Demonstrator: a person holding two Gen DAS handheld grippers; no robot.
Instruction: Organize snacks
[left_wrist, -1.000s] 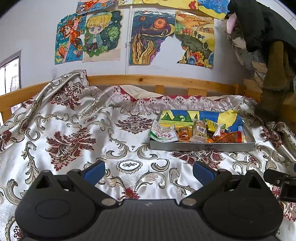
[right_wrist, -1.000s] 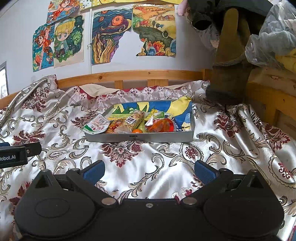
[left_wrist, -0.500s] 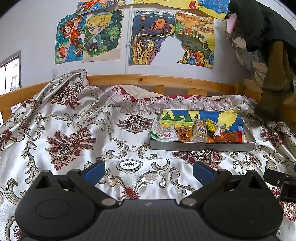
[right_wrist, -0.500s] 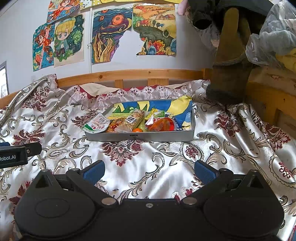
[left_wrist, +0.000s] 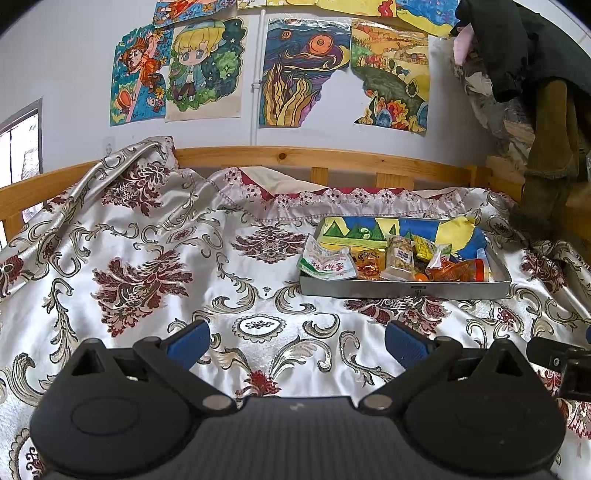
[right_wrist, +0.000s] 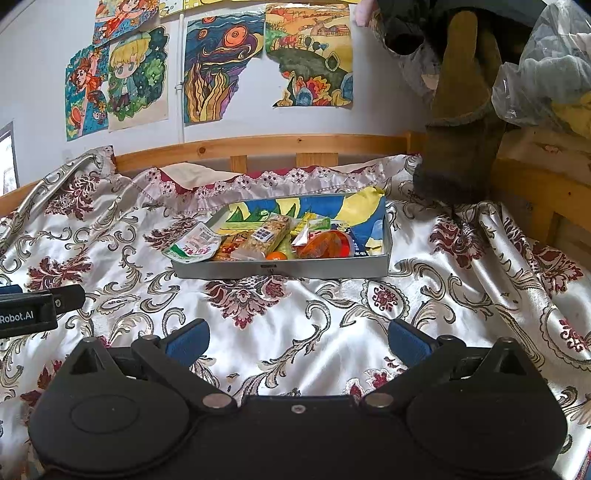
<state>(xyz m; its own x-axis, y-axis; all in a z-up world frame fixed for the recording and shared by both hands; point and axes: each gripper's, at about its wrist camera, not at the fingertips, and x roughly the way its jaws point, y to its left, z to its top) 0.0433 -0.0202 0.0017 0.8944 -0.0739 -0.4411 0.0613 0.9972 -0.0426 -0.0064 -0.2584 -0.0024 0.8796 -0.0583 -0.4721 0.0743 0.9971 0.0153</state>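
- Nearest, at 6 o'clock in each wrist view: left gripper (left_wrist: 297, 341) and right gripper (right_wrist: 298, 341), both with the blue fingers spread wide, released, nothing between them.
- Both held low over the bed cover (left_wrist: 147, 266), level, pointing forward toward the headboard side; no contact with any snack.
- At 3 o'clock in the left view, a black part of the right tool just visible; at 9 o'clock in the right view, the left tool likewise. So side by side, a little apart.
- Further, at about 1 o'clock from the left gripper and 12 o'clock from the right one: grey tray (right_wrist: 332, 266) flat on the cover, lined with a painted sheet.
- Inside the tray: snacks (right_wrist: 269, 240) in a loose heap toward the near-left part, among them a white and green pouch (right_wrist: 194, 247) hanging over the left rim, a grain bar (right_wrist: 267, 234), orange-red packets (right_wrist: 327, 245).
- Far-right part of the tray mostly bare lining.
- On progress: no snack seen loose on the cover, all collected in the tray, yet piled without order. Fits either snacks gathered and the job near its end, or a heap waiting for sorting; not possible to decide from this moment.
- Farthest: wooden rail (left_wrist: 295, 157), drawings on the wall (left_wrist: 306, 70).
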